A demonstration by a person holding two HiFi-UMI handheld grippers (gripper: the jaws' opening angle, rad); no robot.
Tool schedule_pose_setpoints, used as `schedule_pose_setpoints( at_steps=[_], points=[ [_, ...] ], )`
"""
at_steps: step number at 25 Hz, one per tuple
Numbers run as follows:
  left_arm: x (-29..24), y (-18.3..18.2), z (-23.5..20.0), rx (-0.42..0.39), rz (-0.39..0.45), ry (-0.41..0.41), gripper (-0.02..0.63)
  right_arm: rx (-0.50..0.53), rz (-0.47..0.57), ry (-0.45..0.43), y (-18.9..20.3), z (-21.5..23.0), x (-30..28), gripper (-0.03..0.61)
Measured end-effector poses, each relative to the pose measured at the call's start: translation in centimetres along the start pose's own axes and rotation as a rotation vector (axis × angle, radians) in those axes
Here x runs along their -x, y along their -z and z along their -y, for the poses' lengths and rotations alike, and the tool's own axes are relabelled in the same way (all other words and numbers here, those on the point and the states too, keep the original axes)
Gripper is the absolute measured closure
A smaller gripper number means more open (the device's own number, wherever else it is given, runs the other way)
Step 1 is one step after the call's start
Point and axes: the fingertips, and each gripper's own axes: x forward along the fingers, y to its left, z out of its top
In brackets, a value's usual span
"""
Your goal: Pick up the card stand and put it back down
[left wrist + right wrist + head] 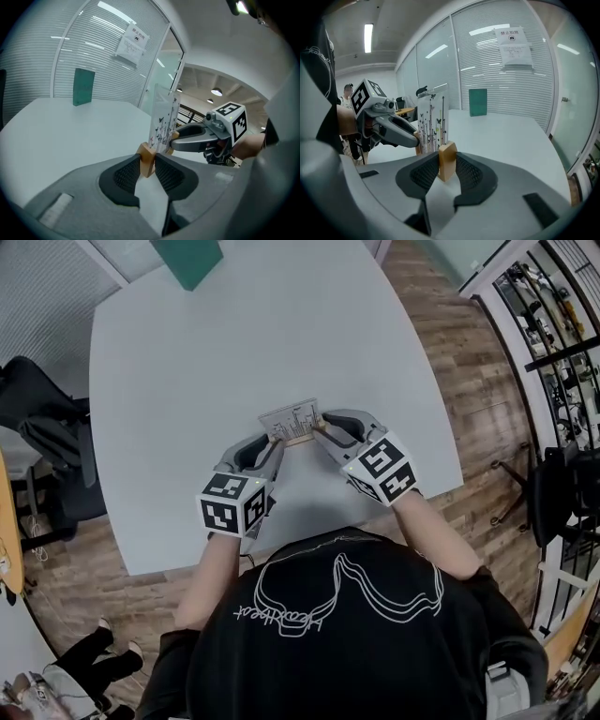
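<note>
- The card stand [292,421] is near the middle of the head view, at the near part of the white table [187,381]. It is a clear upright sheet printed with small dark flowers and butterflies, set in a wooden base [147,161].
- Whether the base touches the table or hangs just above it cannot be told.
- The left gripper [275,441] meets the stand from the lower left. Its 2 dark ribbed pads are narrowed onto 1 end of the base, as its own view shows.
- The right gripper [319,430] comes in from the right. Its jaws clamp the other end of the base, with the wooden block standing between the pads.
- Each gripper's view shows the other one's tips touching the far end of the stand.
- A green block [187,259] stands at the table's far edge, top of the frame, well apart from the stand.
- Behind it is a glass wall with blinds, with a paper notice [132,43] fixed on it.
- A dark chair [42,418] sits at the left edge, on a wood floor [441,343].
</note>
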Motion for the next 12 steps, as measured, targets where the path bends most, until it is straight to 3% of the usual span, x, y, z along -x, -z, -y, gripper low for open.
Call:
schedule_pose_setpoints(
  at_steps=[12],
  points=[
    [-4.0,3.4,-2.5,0.013,-0.09,-0.015,0.509,-0.001,-0.06,-0.019,4.1,1.5,-3.8,0.462]
  ],
)
